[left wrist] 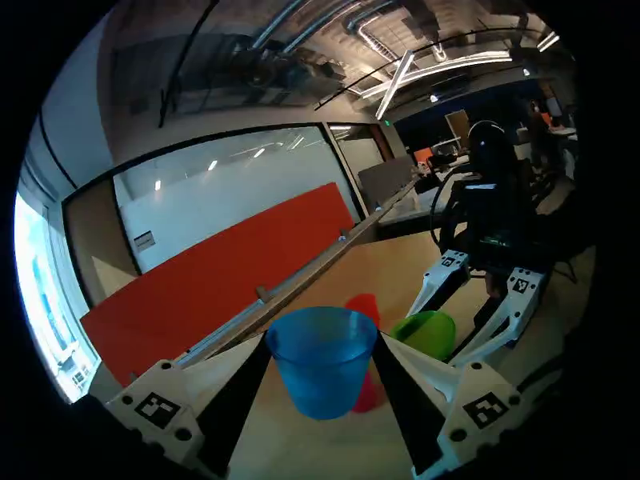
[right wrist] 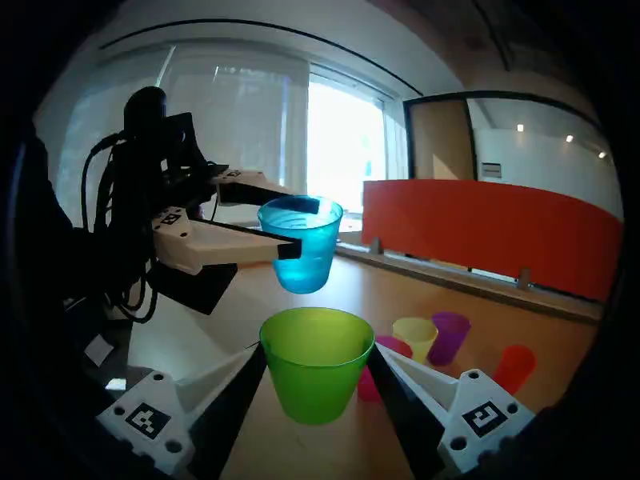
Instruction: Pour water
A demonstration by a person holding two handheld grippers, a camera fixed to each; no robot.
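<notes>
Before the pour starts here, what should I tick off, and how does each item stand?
1. Left gripper shut on blue cup: ok.
2. Right gripper shut on green cup: ok.
3. Both cups upright: ok.
4. Blue cup's lip over green cup's mouth: not ok, the cups are apart.
5. Water in blue cup: cannot tell.
6. Green cup empty: cannot tell.

A yellow plastic cup [right wrist: 414, 336] stands beside a purple plastic cup [right wrist: 450, 334] on the light wooden table [right wrist: 376, 292], near an orange partition panel [right wrist: 496, 232].
</notes>
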